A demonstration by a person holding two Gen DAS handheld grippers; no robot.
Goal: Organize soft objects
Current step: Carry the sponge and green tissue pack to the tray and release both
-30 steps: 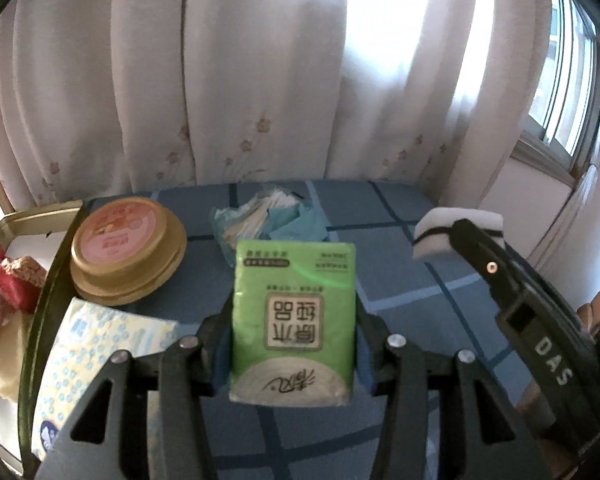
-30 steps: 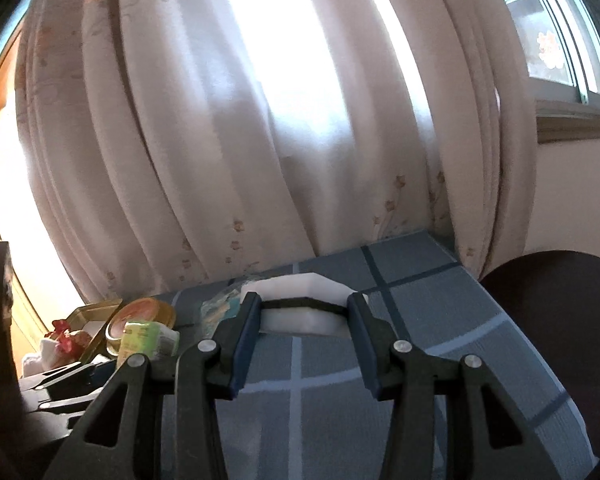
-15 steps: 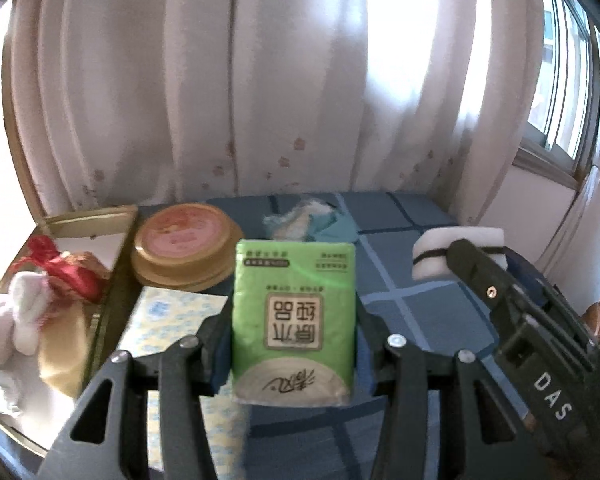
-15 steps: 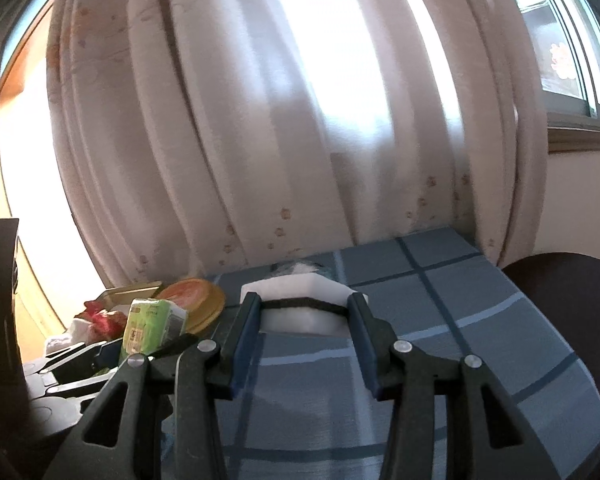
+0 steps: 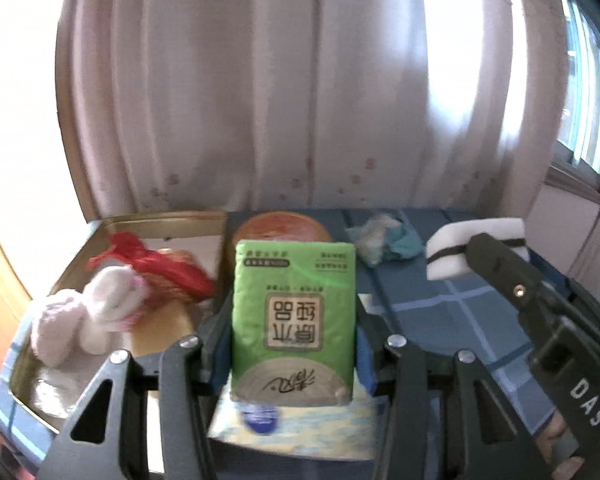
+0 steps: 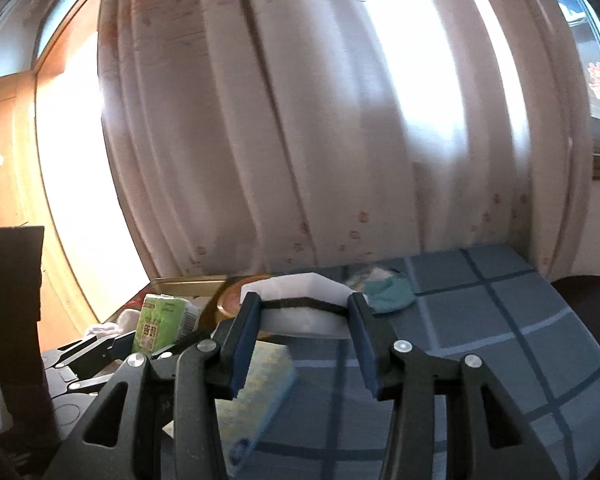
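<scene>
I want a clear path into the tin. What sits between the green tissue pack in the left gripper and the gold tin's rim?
Nothing solid: in the left wrist view the green tissue pack is held beside the gold tin, whose red cloth spills toward it.

Pale curtain (image 5: 300, 92) (small flowers), blue checked tablecloth (image 6: 500, 320), window (image 5: 584, 112)

Surface: blue checked cloth (image 5: 452, 308). On it, ahead-left of the left jaws: open gold tin tray (image 5: 168, 220). Straight ahead: round gold lidded tin (image 5: 280, 229). Ahead-right: crumpled teal cloth (image 5: 388, 240). Directly beneath the jaws: yellow-patterned tissue pack (image 5: 312, 428).
</scene>
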